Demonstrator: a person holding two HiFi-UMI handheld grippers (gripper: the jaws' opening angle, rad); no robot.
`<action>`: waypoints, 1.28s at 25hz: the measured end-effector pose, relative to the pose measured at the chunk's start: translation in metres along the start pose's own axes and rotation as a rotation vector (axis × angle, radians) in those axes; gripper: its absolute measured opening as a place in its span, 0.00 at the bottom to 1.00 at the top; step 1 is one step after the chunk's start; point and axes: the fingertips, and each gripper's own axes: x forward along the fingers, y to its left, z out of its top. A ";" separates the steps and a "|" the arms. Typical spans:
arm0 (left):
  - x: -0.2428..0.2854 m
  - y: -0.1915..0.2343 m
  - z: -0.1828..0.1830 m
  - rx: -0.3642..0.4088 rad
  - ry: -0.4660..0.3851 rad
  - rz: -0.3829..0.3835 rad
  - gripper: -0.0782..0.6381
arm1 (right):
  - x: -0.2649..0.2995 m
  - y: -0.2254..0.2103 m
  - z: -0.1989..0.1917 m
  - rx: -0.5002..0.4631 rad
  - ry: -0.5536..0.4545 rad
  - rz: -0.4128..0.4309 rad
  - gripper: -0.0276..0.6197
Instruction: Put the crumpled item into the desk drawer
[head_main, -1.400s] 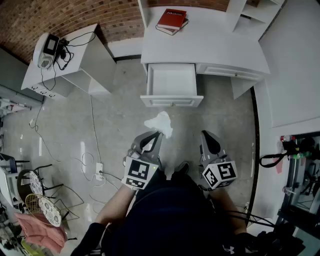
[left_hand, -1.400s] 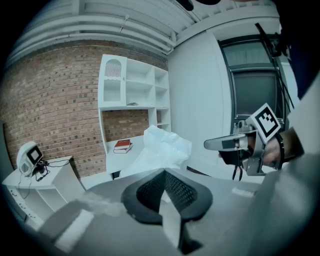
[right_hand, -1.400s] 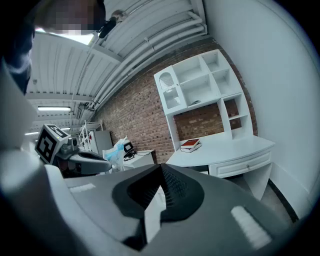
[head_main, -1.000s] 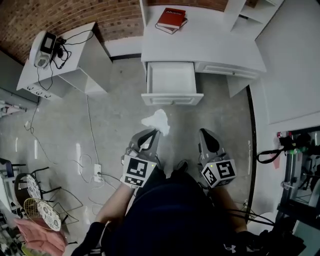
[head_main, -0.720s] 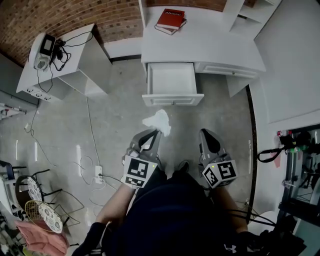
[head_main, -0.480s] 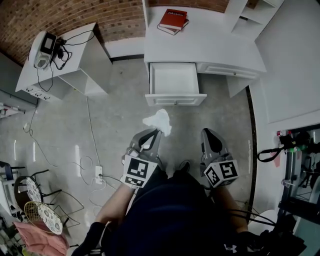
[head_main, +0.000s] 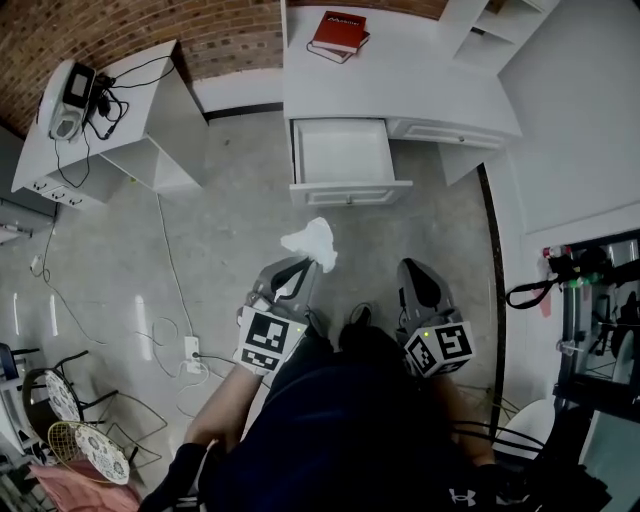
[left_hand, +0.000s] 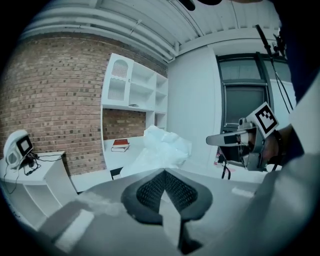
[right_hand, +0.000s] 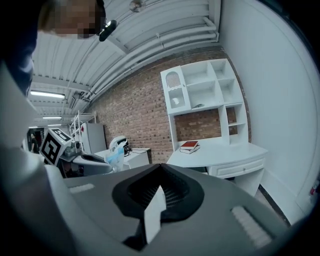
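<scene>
Between the left gripper's (left_hand: 165, 175) jaws, clamped shut at the tips, sits the crumpled item (left_hand: 164, 146), a white wad bulging just beyond them; the right gripper (right_hand: 160, 175) alongside has its jaws together on nothing. Ahead of both, the open drawer (head_main: 345, 150) of the desk (head_main: 430, 85) lies a short way past the wad. Over the last second the grip and that gap have barely altered, so I judge the carry unfinished and the release still to come
</scene>
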 end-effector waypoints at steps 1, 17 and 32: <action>0.002 0.000 0.000 -0.005 0.000 -0.006 0.11 | 0.001 -0.001 0.000 0.000 0.003 -0.005 0.05; 0.077 0.047 0.020 -0.031 0.060 0.075 0.11 | 0.092 -0.065 0.020 0.064 -0.006 0.090 0.05; 0.164 0.066 0.069 -0.023 0.093 0.199 0.11 | 0.161 -0.154 0.048 0.110 -0.008 0.211 0.05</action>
